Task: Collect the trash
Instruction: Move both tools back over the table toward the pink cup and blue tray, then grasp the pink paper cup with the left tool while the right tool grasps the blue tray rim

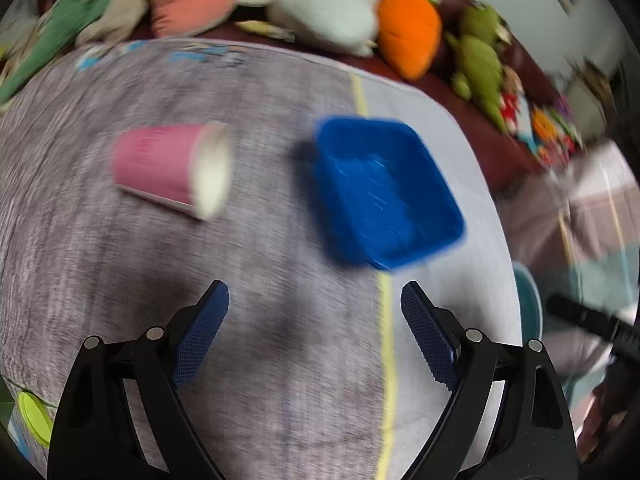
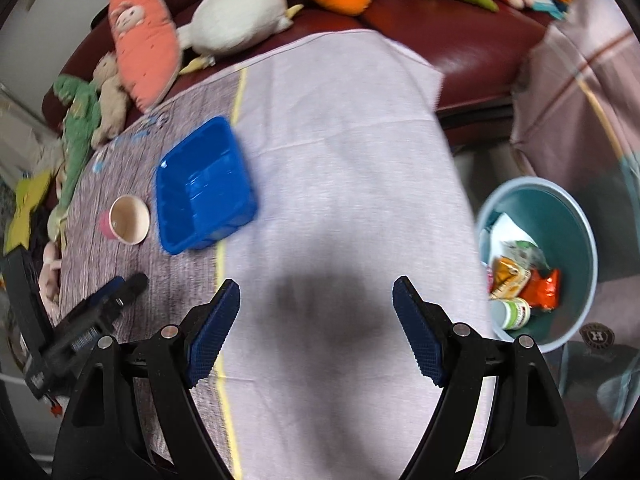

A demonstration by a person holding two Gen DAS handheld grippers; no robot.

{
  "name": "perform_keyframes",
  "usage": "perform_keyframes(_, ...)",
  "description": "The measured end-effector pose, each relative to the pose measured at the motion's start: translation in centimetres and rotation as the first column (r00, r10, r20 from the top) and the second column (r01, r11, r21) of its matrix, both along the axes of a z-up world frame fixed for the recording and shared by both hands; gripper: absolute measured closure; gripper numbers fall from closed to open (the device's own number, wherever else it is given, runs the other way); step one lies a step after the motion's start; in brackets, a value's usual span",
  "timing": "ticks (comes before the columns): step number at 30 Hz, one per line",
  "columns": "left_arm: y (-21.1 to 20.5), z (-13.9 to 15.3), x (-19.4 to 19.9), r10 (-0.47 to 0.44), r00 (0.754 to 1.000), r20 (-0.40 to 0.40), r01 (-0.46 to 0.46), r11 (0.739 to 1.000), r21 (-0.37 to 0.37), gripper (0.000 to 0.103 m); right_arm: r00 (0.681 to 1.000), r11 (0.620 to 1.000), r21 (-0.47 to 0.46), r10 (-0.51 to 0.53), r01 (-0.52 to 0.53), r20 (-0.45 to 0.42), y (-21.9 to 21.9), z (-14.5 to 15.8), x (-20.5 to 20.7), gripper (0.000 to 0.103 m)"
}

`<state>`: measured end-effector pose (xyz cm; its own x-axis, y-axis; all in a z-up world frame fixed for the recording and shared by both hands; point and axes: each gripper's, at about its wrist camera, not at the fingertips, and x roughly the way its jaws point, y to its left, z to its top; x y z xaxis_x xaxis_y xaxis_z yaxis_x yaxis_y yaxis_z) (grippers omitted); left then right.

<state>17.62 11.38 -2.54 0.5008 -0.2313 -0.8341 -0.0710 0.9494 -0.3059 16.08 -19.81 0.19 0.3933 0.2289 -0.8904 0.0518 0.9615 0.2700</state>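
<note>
A pink paper cup [image 1: 172, 170] lies on its side on the grey part of the table cloth, its white mouth facing right; the right wrist view shows the pink paper cup [image 2: 128, 220] from its open end. Right of it stands an empty blue plastic tub [image 1: 384, 192], also the blue tub [image 2: 204, 184]. My left gripper [image 1: 314, 300] hangs open above the cloth, short of both, nothing between its fingers. My right gripper [image 2: 316, 292] is open over the pale cloth, empty. A teal trash bin [image 2: 572, 216] beside the table holds wrappers and a small bottle.
Plush toys, among them an orange carrot [image 1: 408, 36] and a white duck [image 2: 240, 12], line a dark red sofa [image 2: 472, 40] behind the table. The left gripper's body [image 2: 92, 320] shows at the table's left. A lime-green lid [image 1: 34, 420] sits at the near left edge.
</note>
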Motion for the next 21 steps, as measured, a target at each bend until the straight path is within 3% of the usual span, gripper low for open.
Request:
perform_keyframes(4,4.4,1.2,1.5,0.044,0.998,0.035,-0.044,0.999,0.006,0.015,0.999,0.999,-0.029,0.043,-0.043,-0.002,2.6,0.3,1.3,0.028)
perform_keyframes(8,6.0,2.1,2.6,-0.058,0.995,0.085,0.047,0.992,0.121,0.014,0.996,0.994,-0.066,0.083,-0.083,-0.013,4.9,0.3,3.2,0.028)
perform_keyframes(13,7.0,1.2,3.7,-0.275,0.959,0.065,0.246,0.927,0.283,0.014,0.990,0.985,-0.097,0.137,-0.140,-0.032,7.1,0.2,5.1,0.028)
perform_keyframes(21,10.0,0.9,5.8,-0.422,0.906,0.036,0.393,0.869,0.300,0.014,0.978,0.970,-0.129,0.196,-0.204,-0.072,9.8,-1.5,9.2,0.028)
